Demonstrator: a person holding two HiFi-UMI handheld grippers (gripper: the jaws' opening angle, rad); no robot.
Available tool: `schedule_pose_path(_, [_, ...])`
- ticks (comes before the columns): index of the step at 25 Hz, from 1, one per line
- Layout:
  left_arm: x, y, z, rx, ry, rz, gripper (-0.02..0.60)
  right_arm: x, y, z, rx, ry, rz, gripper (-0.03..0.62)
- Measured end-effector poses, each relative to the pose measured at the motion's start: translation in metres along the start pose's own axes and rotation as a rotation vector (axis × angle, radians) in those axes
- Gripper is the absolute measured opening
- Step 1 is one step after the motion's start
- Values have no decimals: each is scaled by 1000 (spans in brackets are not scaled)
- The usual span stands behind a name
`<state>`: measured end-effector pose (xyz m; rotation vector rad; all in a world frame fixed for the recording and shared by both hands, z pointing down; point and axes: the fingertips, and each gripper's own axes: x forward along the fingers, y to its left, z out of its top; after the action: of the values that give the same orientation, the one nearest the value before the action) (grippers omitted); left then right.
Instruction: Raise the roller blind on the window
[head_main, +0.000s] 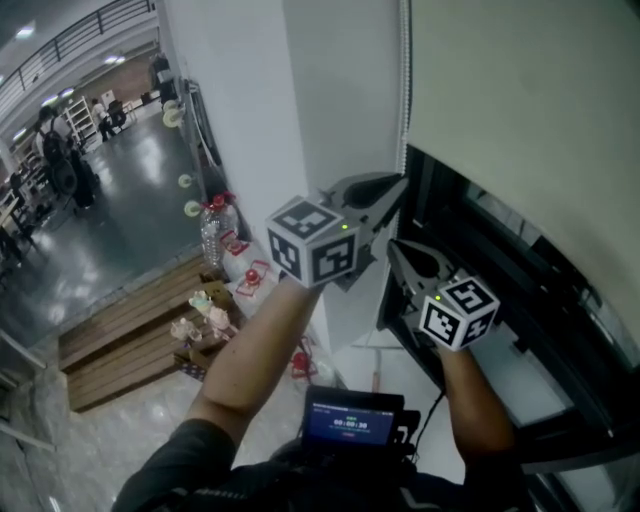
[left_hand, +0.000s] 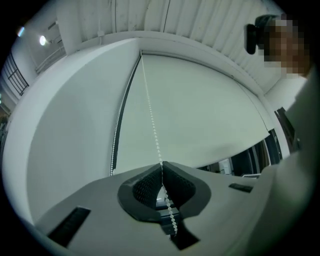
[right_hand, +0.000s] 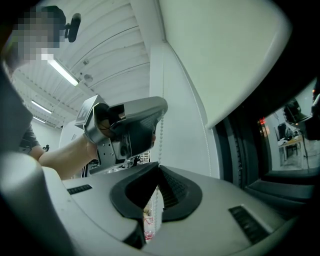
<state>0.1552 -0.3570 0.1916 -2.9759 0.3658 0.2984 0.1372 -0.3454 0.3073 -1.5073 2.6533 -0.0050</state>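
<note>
Both jaw pairs were closed tight on the bead chain (left_hand: 150, 107) at the roller blind's (head_main: 520, 110) left edge, the left gripper (head_main: 400, 185) just above the right gripper (head_main: 393, 245); the blind covered the upper window (head_main: 500, 270).

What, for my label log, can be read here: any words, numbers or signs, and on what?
Blue-lit screen of the small black device: a line of digits, too small to read.
Red glowing sign in the background: blurred, unreadable.
Black-and-white square markers on the two cubes: patterns, no words.
</note>
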Motion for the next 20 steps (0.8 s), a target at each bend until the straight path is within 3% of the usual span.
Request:
schedule_pose_path(9, [-4,1,-4,38,16,21,9,4,2,-5,2,7,22,0])
schedule_pose_path(12, [-7,2,-21,56,45,42,9,6,0,-22,27,39,20,0])
schedule_pose_path(20, [-13,7,-75,18,131,81,8,8,-14,-74,82,133,-3,0])
